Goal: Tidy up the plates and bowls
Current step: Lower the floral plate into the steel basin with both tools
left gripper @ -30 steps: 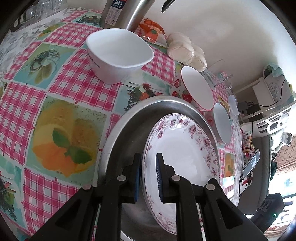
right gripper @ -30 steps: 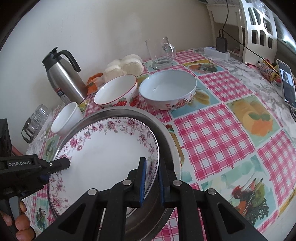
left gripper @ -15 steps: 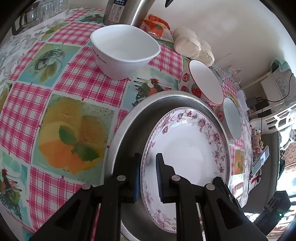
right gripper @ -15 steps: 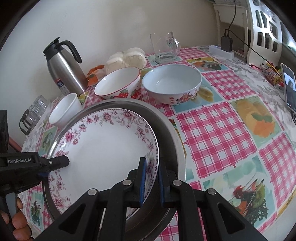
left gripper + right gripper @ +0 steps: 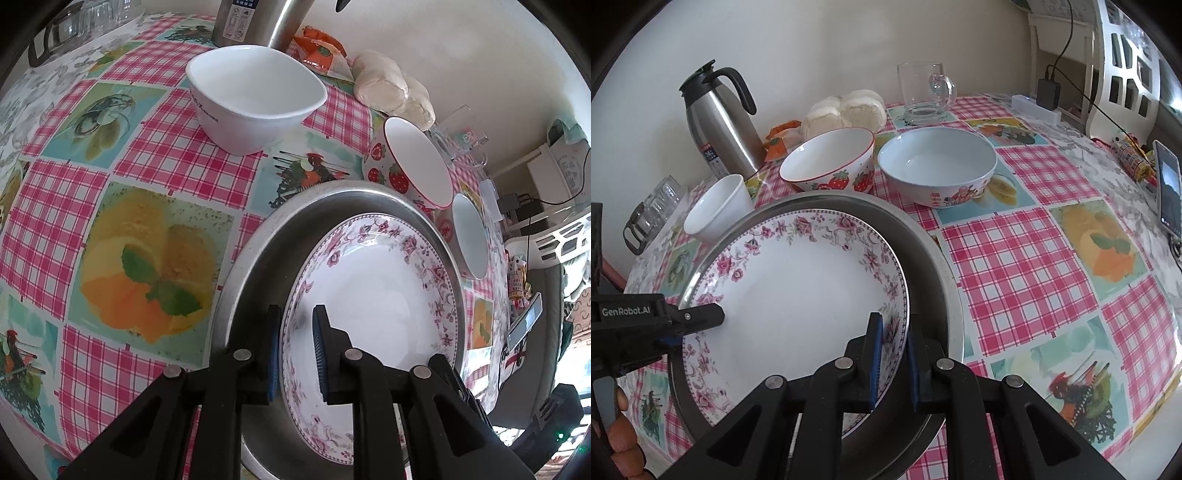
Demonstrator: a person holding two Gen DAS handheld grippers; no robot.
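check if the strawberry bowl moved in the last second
No. In the right wrist view the strawberry bowl stays beside the pale bowl, in front of the buns, as before.

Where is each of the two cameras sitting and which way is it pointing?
Left wrist: on the left gripper, looking along its fingers over the floral plate toward the white cup; its black fingers straddle the plate's rim.
Right wrist: on the right gripper, at the plate's opposite rim, facing the wall and thermos; the left gripper and some of the person's fingers show at left.
Shared: plate, metal basin, strawberry bowl.
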